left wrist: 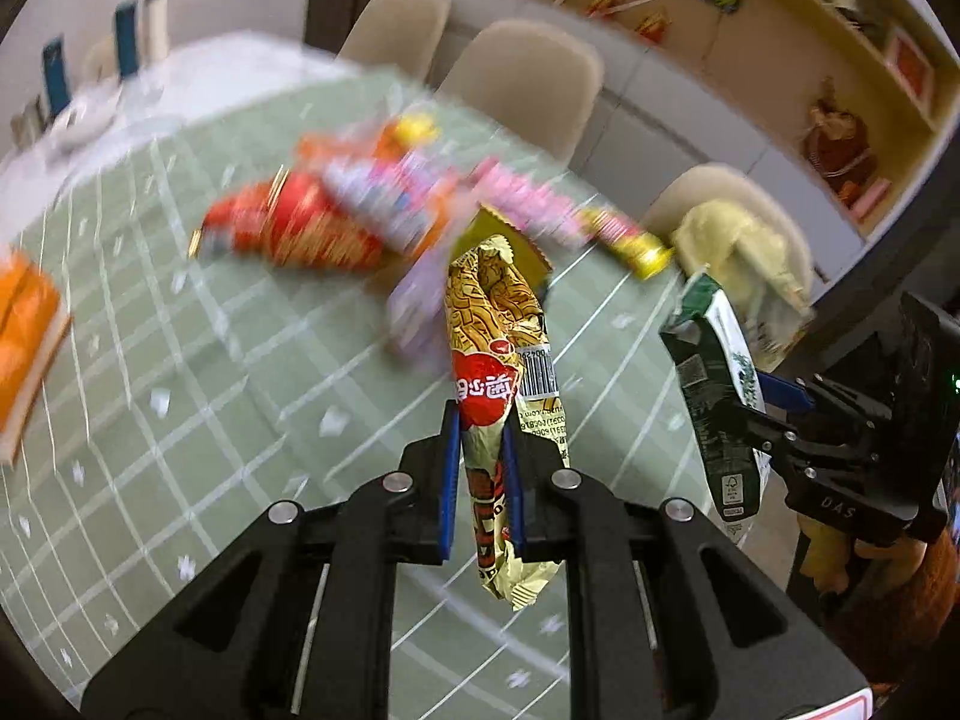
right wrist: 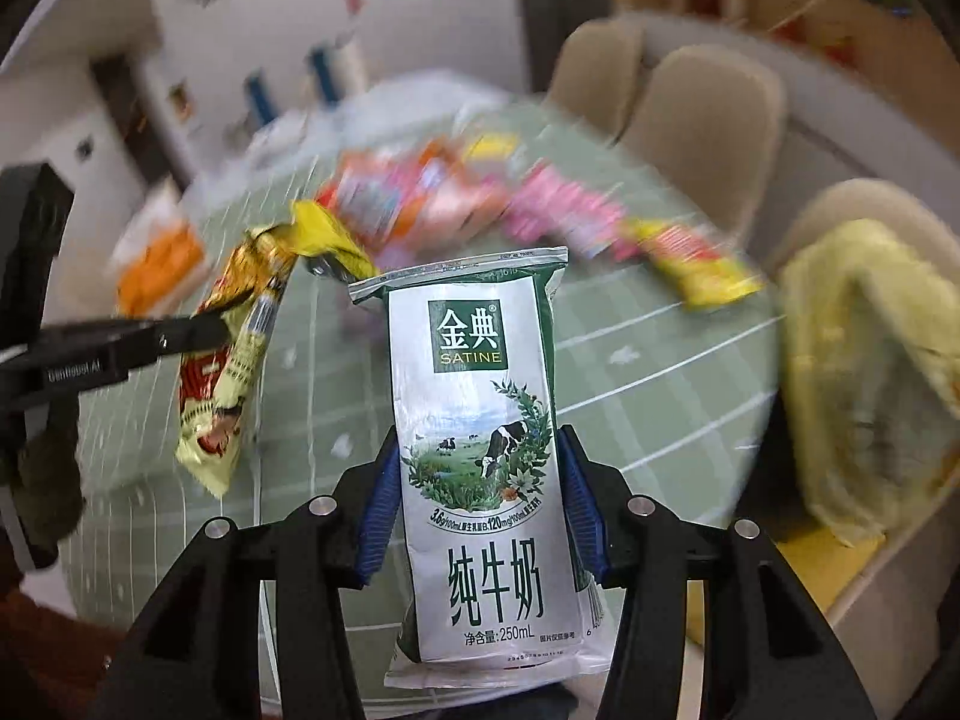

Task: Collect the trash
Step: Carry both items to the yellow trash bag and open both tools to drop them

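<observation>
My left gripper [left wrist: 482, 420] is shut on a crumpled gold snack wrapper [left wrist: 492, 312] with a red label, held upright above the green checked tablecloth [left wrist: 240, 360]. My right gripper [right wrist: 480, 438] grips a flattened white and green milk carton [right wrist: 480, 450], its blue pads pressing on both of the carton's sides. In the left wrist view the carton [left wrist: 714, 384] and the right gripper [left wrist: 774, 402] show at the right edge. In the right wrist view the left gripper [right wrist: 222, 330] and its wrapper [right wrist: 240, 360] show at the left.
A blurred pile of red, pink and yellow wrappers [left wrist: 360, 210] lies further back on the table. An orange box [left wrist: 24, 330] sits at the left edge. Beige chairs [left wrist: 528, 78] line the far side, one draped with a yellow cloth [right wrist: 864, 360].
</observation>
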A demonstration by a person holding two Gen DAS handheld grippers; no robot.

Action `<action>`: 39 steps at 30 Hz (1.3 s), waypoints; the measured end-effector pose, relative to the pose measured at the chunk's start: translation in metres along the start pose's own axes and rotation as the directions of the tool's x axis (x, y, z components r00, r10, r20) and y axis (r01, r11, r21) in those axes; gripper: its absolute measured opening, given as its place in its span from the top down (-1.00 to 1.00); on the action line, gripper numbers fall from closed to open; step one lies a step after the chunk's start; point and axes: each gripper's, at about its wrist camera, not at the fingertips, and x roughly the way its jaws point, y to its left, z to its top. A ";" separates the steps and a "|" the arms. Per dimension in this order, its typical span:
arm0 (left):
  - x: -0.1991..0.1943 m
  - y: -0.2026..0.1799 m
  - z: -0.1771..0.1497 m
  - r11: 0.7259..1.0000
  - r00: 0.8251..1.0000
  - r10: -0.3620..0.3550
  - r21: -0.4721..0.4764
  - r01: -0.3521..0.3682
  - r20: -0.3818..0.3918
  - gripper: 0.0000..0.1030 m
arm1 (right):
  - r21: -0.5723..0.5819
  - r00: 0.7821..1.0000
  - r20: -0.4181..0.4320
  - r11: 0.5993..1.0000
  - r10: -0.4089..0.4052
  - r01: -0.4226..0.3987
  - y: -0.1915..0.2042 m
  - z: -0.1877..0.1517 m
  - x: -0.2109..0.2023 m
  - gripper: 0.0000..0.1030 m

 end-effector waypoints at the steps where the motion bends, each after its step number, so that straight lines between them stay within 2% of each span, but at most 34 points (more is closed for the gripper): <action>1: -0.004 -0.008 0.007 1.000 1.000 -0.007 0.020 0.006 0.028 0.76 | 0.018 0.999 0.031 1.000 -0.020 0.019 -0.007 0.003 -0.009 0.09; 4: -0.009 -0.036 0.034 0.997 0.995 -0.026 0.076 0.018 0.100 0.76 | 0.094 0.989 0.117 0.993 -0.087 0.076 -0.030 0.004 -0.045 0.09; 6: -0.008 -0.055 0.053 0.993 0.990 -0.043 0.114 0.028 0.136 0.76 | 0.134 0.981 0.144 0.984 -0.133 0.114 -0.045 0.005 -0.060 0.09; 9: -0.002 -0.086 0.077 0.986 0.983 -0.053 0.165 0.023 0.178 0.76 | 0.168 0.961 0.166 0.966 -0.223 0.195 -0.069 -0.001 -0.082 0.09; 13: 0.009 -0.127 0.102 0.975 0.972 -0.100 0.215 0.054 0.210 0.76 | 0.222 0.941 0.169 0.942 -0.292 0.252 -0.108 -0.014 -0.103 0.09; 22: 0.059 -0.226 0.140 0.936 0.944 -0.255 0.297 0.186 0.211 0.76 | 0.341 0.905 0.160 0.882 -0.395 0.325 -0.210 -0.012 -0.116 0.09; 25: 0.090 -0.259 0.153 0.922 0.936 -0.304 0.303 0.242 0.179 0.76 | 0.372 0.891 0.163 0.863 -0.424 0.343 -0.238 -0.022 -0.117 0.09; 28: 0.127 -0.300 0.165 0.907 0.928 -0.335 0.324 0.270 0.165 0.76 | 0.411 0.888 0.156 0.846 -0.432 0.339 -0.265 -0.031 -0.114 0.09; 30: 0.151 -0.322 0.168 0.899 0.930 -0.338 0.343 0.274 0.144 0.76 | 0.440 0.890 0.149 0.835 -0.432 0.331 -0.282 -0.034 -0.111 0.09; 32: 0.183 -0.347 0.169 0.890 0.940 -0.328 0.363 0.275 0.092 0.76 | 0.468 0.892 0.138 0.822 -0.431 0.325 -0.300 -0.040 -0.109 0.09; 33: 0.202 -0.357 0.170 0.889 0.950 -0.310 0.369 0.272 0.047 0.76 | 0.481 0.893 0.132 0.816 -0.430 0.321 -0.308 -0.042 -0.107 0.09; 35: 0.246 -0.375 0.167 0.897 0.972 -0.219 0.374 0.234 -0.082 0.76 | 0.503 0.897 0.122 0.805 -0.425 0.313 -0.324 -0.047 -0.104 0.09; 37: 0.278 -0.384 0.160 0.905 0.969 -0.137 0.373 0.207 -0.205 0.78 | 0.518 0.900 0.118 0.800 -0.419 0.304 -0.336 -0.051 -0.102 0.09; 39: 0.301 -0.387 0.150 0.906 0.952 -0.068 0.382 0.184 -0.297 0.79 | 0.525 0.904 0.118 0.798 -0.412 0.295 -0.345 -0.052 -0.100 0.09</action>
